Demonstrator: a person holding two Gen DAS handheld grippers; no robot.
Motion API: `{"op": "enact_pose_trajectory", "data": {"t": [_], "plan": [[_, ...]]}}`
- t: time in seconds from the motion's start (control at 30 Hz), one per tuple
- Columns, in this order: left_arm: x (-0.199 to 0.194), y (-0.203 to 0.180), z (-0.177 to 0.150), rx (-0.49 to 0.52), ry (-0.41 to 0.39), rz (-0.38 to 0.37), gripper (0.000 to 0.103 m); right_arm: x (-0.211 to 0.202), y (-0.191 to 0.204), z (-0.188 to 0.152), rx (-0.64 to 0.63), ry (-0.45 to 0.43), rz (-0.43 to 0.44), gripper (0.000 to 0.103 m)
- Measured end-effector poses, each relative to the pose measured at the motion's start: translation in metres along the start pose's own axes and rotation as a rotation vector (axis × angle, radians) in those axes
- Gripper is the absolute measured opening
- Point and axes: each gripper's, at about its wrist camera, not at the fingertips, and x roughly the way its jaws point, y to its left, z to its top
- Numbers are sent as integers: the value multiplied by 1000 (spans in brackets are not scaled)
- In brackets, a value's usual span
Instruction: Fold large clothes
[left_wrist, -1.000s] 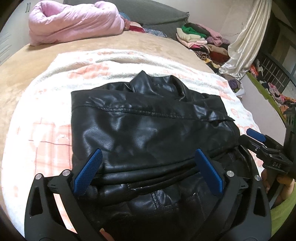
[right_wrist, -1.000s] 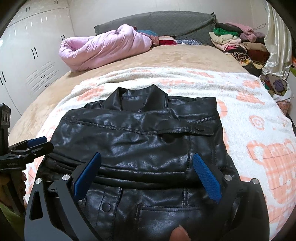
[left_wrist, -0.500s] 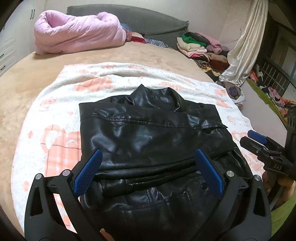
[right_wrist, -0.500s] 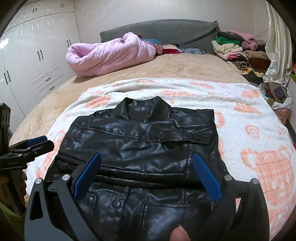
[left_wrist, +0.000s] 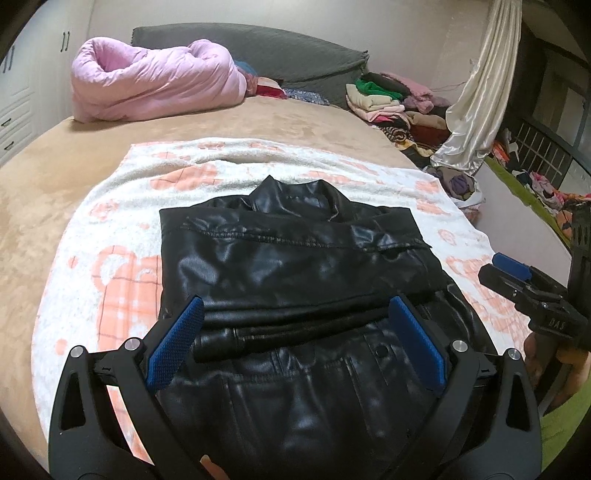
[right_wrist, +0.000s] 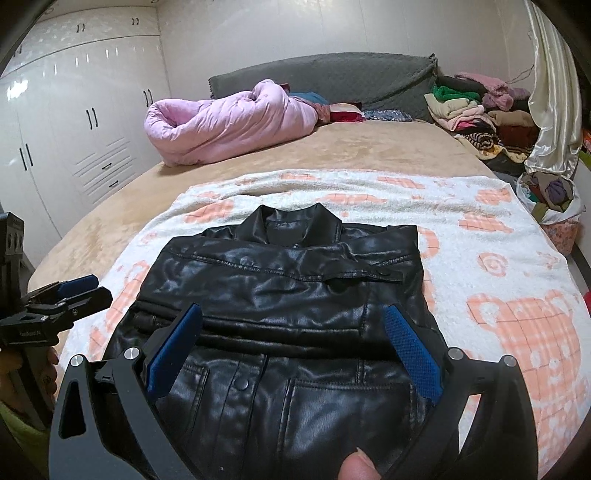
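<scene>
Looking along the left gripper (left_wrist: 293, 343), I see its two blue pads spread wide and empty, hanging above the near half of the black jacket (left_wrist: 295, 266). That jacket lies on the white and orange blanket (left_wrist: 110, 229), sleeves tucked in so it forms a tidy rectangle, collar pointing to twelve o'clock, a rolled ridge crossing it between the pads. At three o'clock the right gripper (left_wrist: 517, 271) hangs off the jacket's edge, its fingers close together, though I cannot tell whether they are fully clenched. A pink quilt (left_wrist: 155, 79) sits far off at eleven o'clock, out of the way.

From the right gripper's own view, the right gripper (right_wrist: 295, 343) shows its fingers released and holding nothing, above the jacket's snap front. The left gripper (right_wrist: 74, 291) floats at nine o'clock, beside the blanket's edge. Both tools being clear of the leather, I would judge the person is checking the shape before taking the hem for the last fold toward the collar.
</scene>
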Motion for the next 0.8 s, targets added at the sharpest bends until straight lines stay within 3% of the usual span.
{"op": "enact_pose_trajectory", "data": {"t": [0.8], "plan": [[-33, -6, -65, -12, 63, 85, 93, -56, -28, -65, 1, 26, -17, 99]]}}
